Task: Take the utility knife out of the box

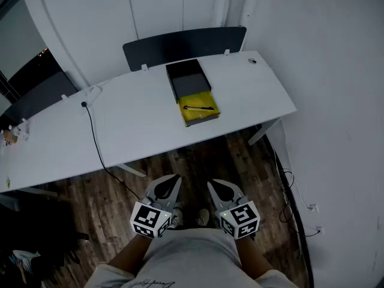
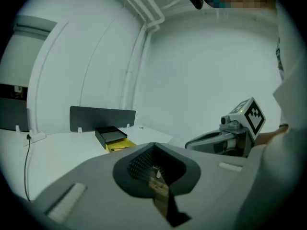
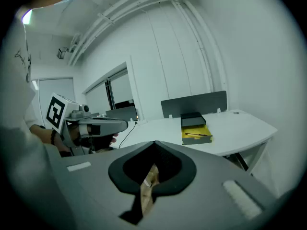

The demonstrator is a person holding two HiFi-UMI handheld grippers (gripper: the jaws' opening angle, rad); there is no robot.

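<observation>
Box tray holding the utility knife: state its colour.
Yellow tray, with the dark utility knife lying on it; it shows best in the head view.

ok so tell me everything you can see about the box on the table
The box is flat and rectangular, in two parts: a shallow black part with a raised rim and a greyish inside, and a yellow tray sticking out of its near end. A thin dark utility knife lies across the yellow tray. The box looks like card or plastic. It sits flat on the white table, close to the dark divider at the far edge. Only the table touches it.
</observation>
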